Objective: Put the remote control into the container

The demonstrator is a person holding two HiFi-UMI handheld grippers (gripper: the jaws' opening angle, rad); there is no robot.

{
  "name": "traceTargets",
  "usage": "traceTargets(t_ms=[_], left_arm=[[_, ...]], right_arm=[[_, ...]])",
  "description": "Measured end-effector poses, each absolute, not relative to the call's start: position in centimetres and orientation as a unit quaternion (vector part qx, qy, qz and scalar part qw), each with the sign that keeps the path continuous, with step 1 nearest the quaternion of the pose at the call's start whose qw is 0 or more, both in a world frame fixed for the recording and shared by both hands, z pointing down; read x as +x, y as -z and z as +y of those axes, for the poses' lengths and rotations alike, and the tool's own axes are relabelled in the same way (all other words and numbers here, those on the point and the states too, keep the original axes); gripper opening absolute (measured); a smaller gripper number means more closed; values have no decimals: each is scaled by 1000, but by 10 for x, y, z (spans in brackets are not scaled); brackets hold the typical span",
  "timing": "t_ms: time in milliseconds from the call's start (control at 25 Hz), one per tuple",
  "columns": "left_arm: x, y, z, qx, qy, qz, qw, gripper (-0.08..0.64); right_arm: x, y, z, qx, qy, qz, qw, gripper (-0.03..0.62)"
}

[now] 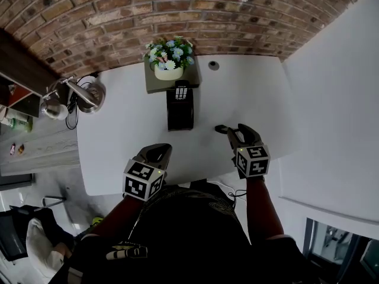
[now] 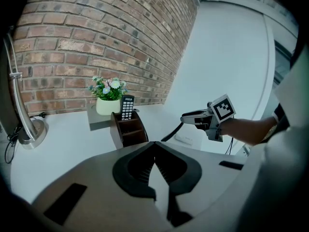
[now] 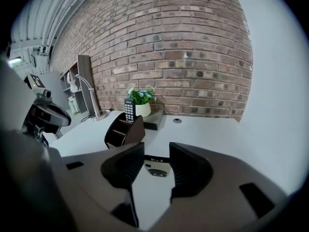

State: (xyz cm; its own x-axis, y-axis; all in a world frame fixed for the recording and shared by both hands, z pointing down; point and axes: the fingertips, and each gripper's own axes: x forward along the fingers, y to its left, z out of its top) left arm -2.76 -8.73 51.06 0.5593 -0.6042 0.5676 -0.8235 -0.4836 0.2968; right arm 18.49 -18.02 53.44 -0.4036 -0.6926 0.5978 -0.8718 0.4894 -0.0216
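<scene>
The black remote control with white buttons stands upright in the far compartment of the dark brown container on the white table. The left gripper view has the remote and container straight ahead; in the right gripper view the remote and container are ahead to the left. My left gripper hovers near the table's front edge, jaws shut, empty. My right gripper is to the right of the container, open, holding nothing. A small dark object lies on the table beneath its jaws.
A white pot of flowers sits on a dark slab behind the container, against the brick wall. A chrome desk lamp stands at the table's left end. A round cable hole is at the back. A white wall borders the right.
</scene>
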Motion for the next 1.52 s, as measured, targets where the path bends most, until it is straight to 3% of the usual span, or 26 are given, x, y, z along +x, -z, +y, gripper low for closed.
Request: traceTargets(t_ms=[440,480,560,920,1200,1360,1520], left_arm=[[-44,-506,-84,833,-182,-443,278,5],[-45,-506,-84,832,-181,-444,279,6],[-45,-506,-83,832,-179,-444,279,5],[-58,-510,-78,824,-173,-458,286,6],[-65,-519,-74,813,-183,-466,298,6],[-66,-520,-72,807,-185,-472,303,5],[-63,-525,-62,803,-205,-459,319,5]], right_arm=[[174,-492,-190,488,-153,-822,250,156],[173,-484,-194,495,-145,-822,241,5],[170,-472,-201,499,-129,-823,240,5],[176,-577,-185,449,-138,-793,389,5],[149,-623,-157,336,-86,-811,471,10],[136,-656,-159,249,-38,-801,542,145],[130,-676,-168,206,-37,-793,572,172]])
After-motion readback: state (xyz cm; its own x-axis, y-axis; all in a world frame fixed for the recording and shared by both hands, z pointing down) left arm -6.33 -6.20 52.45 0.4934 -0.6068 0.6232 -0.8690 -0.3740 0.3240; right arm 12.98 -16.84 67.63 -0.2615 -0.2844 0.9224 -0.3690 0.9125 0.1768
